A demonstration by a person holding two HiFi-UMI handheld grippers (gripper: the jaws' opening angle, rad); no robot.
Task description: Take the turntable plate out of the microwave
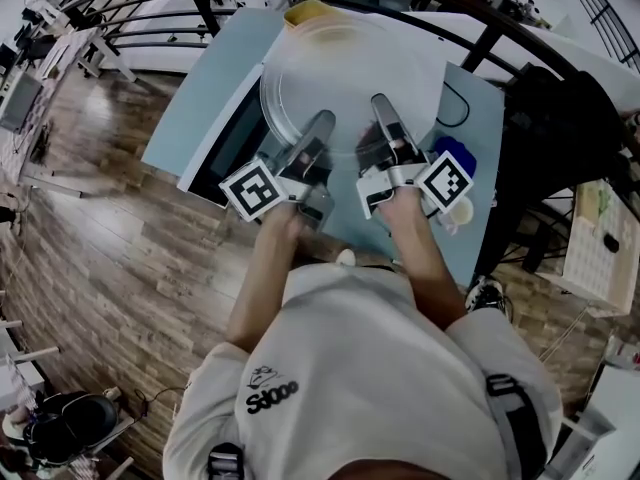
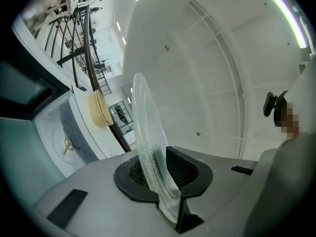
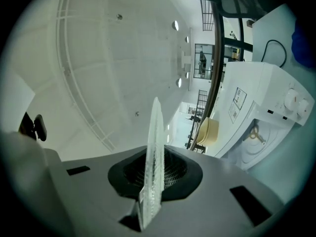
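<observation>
Obs.: the turntable plate [image 1: 340, 78] is in the air, upper centre of the head view, over the white microwave [image 1: 425, 43] and clear of its cavity. It is held by its near rim from two points.

- Left tongs [image 1: 320, 126]: clamped on the rim at the plate's lower left. In the left gripper view the glass edge [image 2: 148, 142] stands between the ribbed pads, which press on it from both sides.
- Right tongs [image 1: 385, 108]: clamped on the rim at the lower right. In the right gripper view the plate shows edge-on as a thin blade [image 3: 154, 152], pinched between the pads.
- Microwave cavity [image 2: 64, 142]: bare floor with only the small drive hub showing at left of the left gripper view. Judgement: removal from the oven is done and setting down remains.
- A yellow bowl [image 1: 310, 13] sits beyond the plate, at the top of the frame. The pale blue tabletop [image 1: 200, 78] lies around the oven.

Handling (judgement): clear glass, rigid, fairly heavy for its thickness, smooth and brittle. Held only at one edge, its weight levers against the pads, so slip or tilt is the main risk. The rim is the one usable hold; two grips spread apart, kept level with each other, suit it best. Avoid knocking the far edge on the bowl or the oven.
</observation>
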